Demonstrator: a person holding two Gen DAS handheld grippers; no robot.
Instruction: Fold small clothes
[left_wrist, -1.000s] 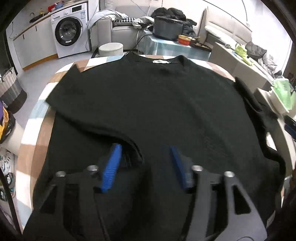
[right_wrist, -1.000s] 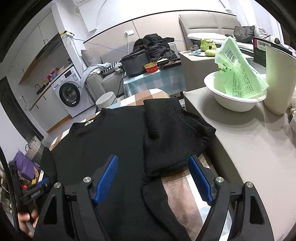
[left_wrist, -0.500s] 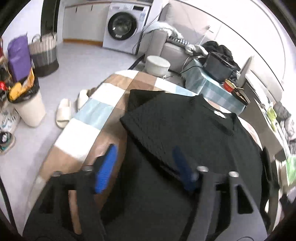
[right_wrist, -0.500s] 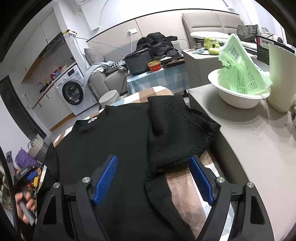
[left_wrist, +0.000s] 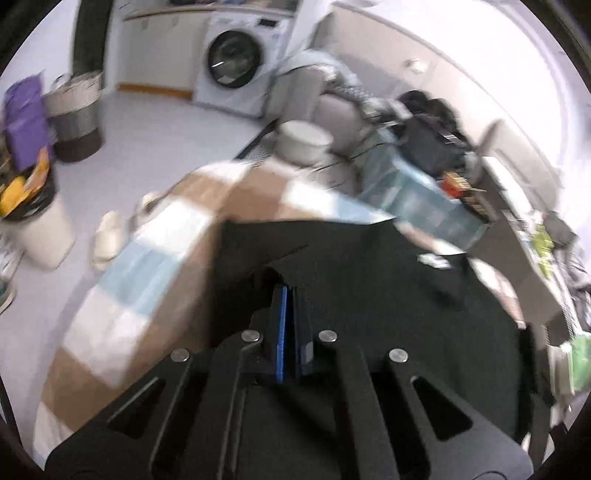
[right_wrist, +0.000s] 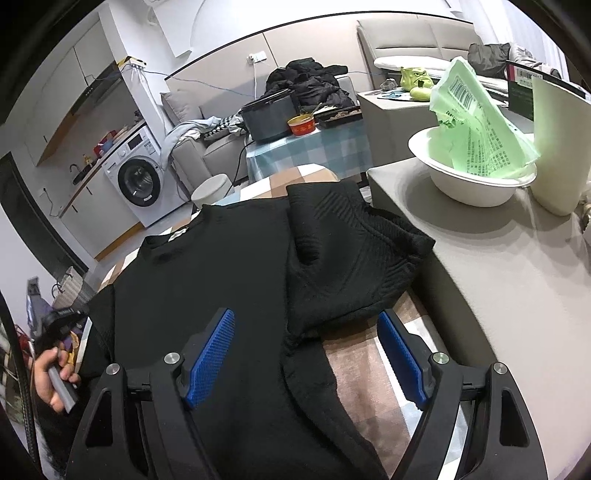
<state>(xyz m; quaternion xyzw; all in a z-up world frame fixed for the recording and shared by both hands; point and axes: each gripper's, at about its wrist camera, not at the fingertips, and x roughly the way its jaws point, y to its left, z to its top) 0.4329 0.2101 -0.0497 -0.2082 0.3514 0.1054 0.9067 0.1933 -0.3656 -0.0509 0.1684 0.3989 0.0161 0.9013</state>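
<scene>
A checked table (right_wrist: 354, 354) is carrying the black sweater (right_wrist: 221, 266), spread flat with its right sleeve (right_wrist: 343, 258) folded inward. A grey counter (right_wrist: 498, 280) is crowding the table's right edge, bearing a white bowl (right_wrist: 469, 184). The right gripper (right_wrist: 306, 350) is hovering with jaws spread, empty. The left gripper (left_wrist: 290, 295), having just been closing, is pinching the sweater's left edge.

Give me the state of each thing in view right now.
Black top: spread on the table, one sleeve folded inward.
Left gripper: shut at the other sleeve's edge; grip unclear.
Right gripper: open above the top.
Washing machine: door closed.
White bowl: holds a green bag.
</scene>
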